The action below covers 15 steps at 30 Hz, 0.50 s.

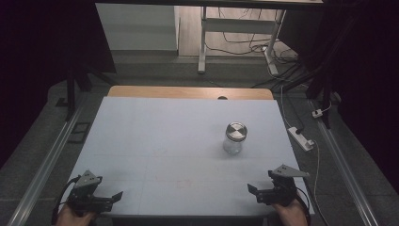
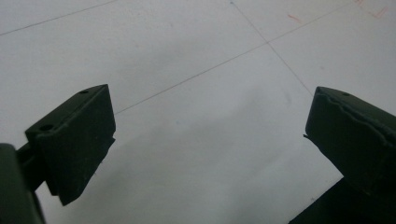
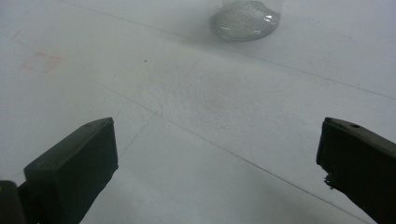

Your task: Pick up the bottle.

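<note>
A glass jar [image 1: 235,138] with a metal lid [image 1: 236,129] stands upright on the white tabletop [image 1: 155,136], right of centre, at about 2 o'clock from the middle of the sheet. In the right gripper view its ribbed base [image 3: 244,19] sits at 12 o'clock, far ahead of the jaws, resting on the sheet.

The left tongs [image 1: 113,197] lie at 7 o'clock on the near edge of the tabletop, held in a hand [image 1: 70,217], jaws pointing toward 3 o'clock. They are spread wide with only bare sheet between them [image 2: 210,140].

The right tongs [image 1: 253,190] lie at 5 o'clock on the near edge, held in the other hand [image 1: 292,215], jaws pointing toward 9 o'clock. They too are spread wide with nothing between them [image 3: 217,158].

The jar stands well apart from both, nearer the right tongs, at about 11 o'clock from them. Thin lines and faint red marks [image 1: 184,182] cross the sheet between the two tongs
</note>
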Tool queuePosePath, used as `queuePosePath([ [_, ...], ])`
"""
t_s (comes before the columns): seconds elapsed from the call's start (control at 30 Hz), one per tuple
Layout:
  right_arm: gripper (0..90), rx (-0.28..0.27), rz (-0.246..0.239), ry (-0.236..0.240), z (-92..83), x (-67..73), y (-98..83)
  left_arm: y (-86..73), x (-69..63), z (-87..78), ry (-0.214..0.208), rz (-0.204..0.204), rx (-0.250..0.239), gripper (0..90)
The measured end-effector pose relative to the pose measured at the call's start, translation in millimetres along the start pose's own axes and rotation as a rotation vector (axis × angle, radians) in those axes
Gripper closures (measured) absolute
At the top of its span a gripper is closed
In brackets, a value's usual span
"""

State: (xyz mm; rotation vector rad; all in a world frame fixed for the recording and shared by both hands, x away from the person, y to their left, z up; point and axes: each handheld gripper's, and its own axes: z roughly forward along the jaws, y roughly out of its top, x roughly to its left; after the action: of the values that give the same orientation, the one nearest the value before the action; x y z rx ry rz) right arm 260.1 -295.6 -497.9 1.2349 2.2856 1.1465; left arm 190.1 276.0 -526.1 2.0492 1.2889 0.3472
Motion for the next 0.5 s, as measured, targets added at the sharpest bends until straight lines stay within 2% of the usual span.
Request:
queuePosePath([
  [0.2,0.0,0.015,-0.028,0.016,1.5,2.2,0.5,0.8,-1.2,1.8,-0.004,0.011,0.02,2.7],
  [0.5,0.0,0.022,-0.065,0.013,2.3,6.0,0.7,2.0,-3.5,4.3,0.005,0.032,0.043,3.4],
])
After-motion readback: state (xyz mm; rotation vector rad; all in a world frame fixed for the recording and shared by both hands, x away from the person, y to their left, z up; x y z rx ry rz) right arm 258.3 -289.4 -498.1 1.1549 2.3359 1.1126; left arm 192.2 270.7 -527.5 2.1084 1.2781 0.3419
